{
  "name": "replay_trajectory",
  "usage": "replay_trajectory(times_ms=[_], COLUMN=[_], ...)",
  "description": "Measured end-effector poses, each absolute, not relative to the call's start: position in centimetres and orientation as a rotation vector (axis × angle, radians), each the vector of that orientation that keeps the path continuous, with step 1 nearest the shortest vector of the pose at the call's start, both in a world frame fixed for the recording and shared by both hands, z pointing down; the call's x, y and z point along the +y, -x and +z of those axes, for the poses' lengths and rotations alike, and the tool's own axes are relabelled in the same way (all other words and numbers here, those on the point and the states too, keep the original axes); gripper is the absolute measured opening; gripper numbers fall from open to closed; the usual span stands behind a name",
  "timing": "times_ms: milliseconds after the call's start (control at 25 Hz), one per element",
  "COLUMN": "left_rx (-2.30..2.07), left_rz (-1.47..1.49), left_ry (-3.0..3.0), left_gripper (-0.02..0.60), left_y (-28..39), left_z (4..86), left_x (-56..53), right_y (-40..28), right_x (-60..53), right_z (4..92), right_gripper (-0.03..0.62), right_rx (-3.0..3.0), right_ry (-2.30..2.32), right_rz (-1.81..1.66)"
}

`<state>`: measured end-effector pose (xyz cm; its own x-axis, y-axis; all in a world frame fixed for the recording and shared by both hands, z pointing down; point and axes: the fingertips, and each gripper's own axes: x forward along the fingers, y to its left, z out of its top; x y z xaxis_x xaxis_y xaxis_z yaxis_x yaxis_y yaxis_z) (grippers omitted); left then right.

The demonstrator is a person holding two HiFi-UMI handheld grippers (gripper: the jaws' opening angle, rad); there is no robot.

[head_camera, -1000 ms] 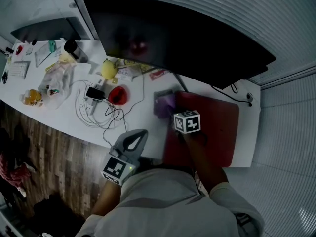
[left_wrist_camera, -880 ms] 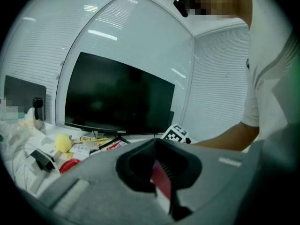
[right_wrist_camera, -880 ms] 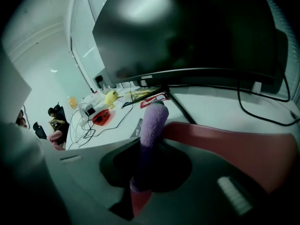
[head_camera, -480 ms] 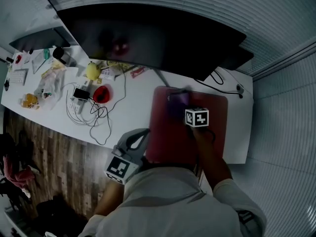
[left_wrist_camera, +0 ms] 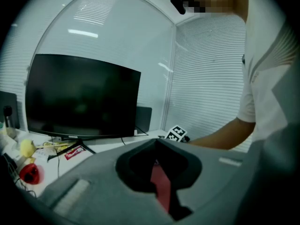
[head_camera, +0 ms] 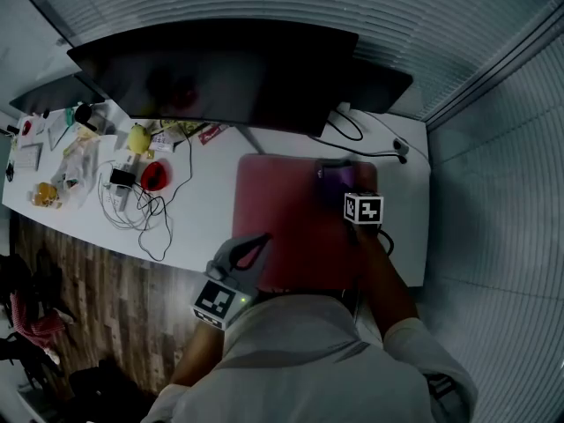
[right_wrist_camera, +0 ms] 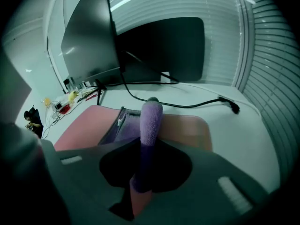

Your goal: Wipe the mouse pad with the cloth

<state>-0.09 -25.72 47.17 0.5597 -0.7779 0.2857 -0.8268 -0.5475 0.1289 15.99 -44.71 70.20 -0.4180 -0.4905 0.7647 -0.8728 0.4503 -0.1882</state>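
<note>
Between the right gripper (right_wrist_camera: 143, 170) jaws, only its view shows the cloth (right_wrist_camera: 151, 118) pinched.

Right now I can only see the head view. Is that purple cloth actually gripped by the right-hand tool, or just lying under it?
Observer: It is gripped. In the right gripper view, the right gripper is shut on a fold of the cloth, which stands up between its jaws.
Operator: Is the other tool holding anything?
Observer: No. In the left gripper view, the left gripper has its jaws together with nothing between them.
</note>
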Motion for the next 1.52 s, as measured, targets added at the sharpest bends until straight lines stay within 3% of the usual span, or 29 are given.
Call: replay_trajectory(times_ms=[440, 680, 1040, 1520], left_rx=[-1.27, -1.252, -1.23, -1.4], left_rz=[0.262, 0.224, 0.193, 0.123], left_ry=[-2.578, -2.613, -2.653, -2.555], left_gripper=[0.003, 0.003, 0.003, 0.003], left_y=[-5.2, -4.0, 4.0, 19.8], left_z=[47.5, 46.3, 44.0, 43.7], left_x=[-25.6, -24.2, -20.0, -14.1], right_y=[-31.6, -32.0, -13.4, 14.4], right_x=[-45.1, -42.1, -35.3, -25.9], right_z=[70.3, 66.4, 57.7, 58.0], right_gripper=[0.051, 0.051, 0.051, 0.051], right_rx=[-1.925, -2.0, -2.354, -2.511], right_ry=[-1.433, -1.544, -1.295, -0.691], right_rz=[0.881, 0.893, 0.901, 0.912])
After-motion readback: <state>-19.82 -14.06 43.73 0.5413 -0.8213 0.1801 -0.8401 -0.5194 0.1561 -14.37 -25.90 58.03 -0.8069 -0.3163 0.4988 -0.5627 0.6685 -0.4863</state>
